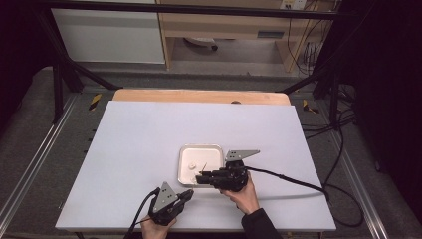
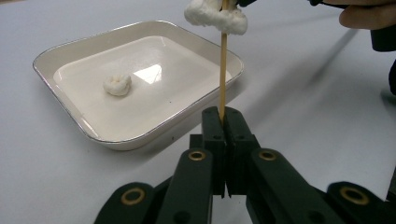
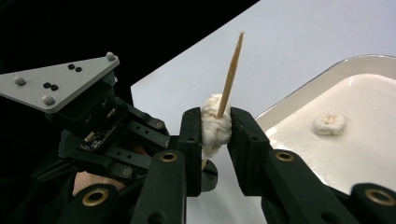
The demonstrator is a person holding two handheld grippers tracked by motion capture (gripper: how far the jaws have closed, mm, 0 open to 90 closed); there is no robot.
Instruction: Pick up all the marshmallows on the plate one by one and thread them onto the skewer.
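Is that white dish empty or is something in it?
Not empty. One small white lump lies in the dish. A second lump sits on a skewer, squeezed by the right claw.

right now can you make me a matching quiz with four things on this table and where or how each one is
Things:
1. wooden skewer
2. white piece on the skewer
3. loose white piece
4. white tray

States:
A. lying inside the tray
B. resting on the white table
C. clamped upright in the left hand-held gripper
D. squeezed by the right hand-held gripper

Pairs: 1-C, 2-D, 3-A, 4-B
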